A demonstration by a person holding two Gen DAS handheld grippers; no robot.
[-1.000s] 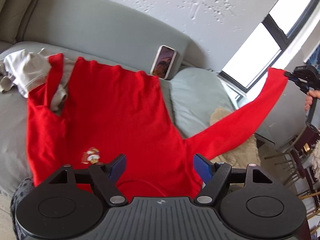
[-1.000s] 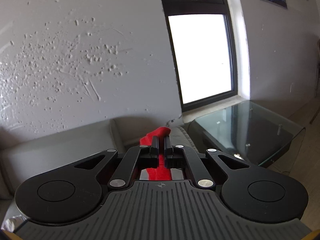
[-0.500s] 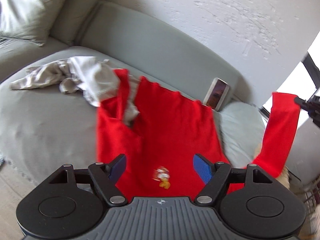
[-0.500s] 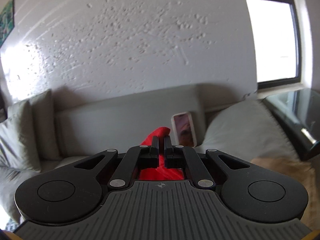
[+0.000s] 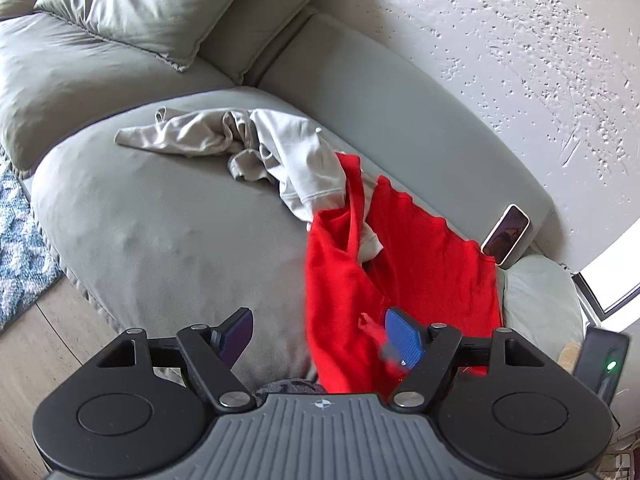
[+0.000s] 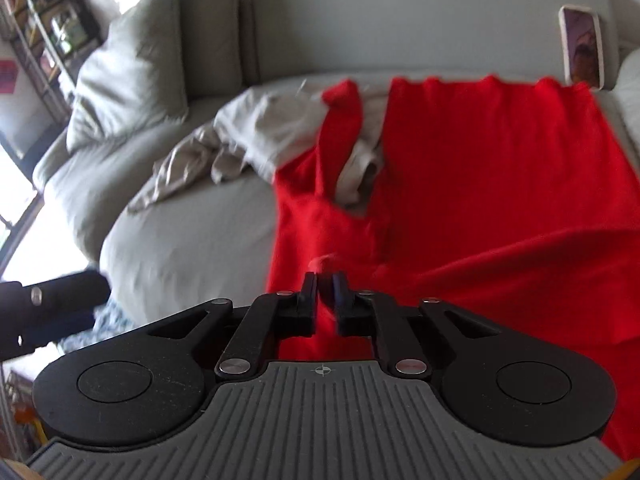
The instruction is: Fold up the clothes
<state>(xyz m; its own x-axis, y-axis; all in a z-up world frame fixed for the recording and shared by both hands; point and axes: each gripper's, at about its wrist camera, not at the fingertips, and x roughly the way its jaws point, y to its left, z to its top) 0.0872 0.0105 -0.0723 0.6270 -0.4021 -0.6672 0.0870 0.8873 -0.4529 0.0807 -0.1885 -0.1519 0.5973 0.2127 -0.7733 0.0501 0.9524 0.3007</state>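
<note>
Garment: red long-sleeved knit sweater (image 5: 424,248) spread on grey-green sofa cushion (image 5: 160,232) | right gripper (image 6: 325,280) pinching its sleeve | left gripper (image 5: 320,336) spread wide, empty, over sweater's edge

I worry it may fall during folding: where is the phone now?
The phone leans upright against the sofa backrest, at the red sweater's far right corner, beside a grey cushion.

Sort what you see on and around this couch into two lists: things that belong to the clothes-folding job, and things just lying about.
Part of the job:
red sweater
grey garment
right gripper, shut on the sweater's sleeve
left gripper, open

Just lying about:
phone
pillow
rug
</note>
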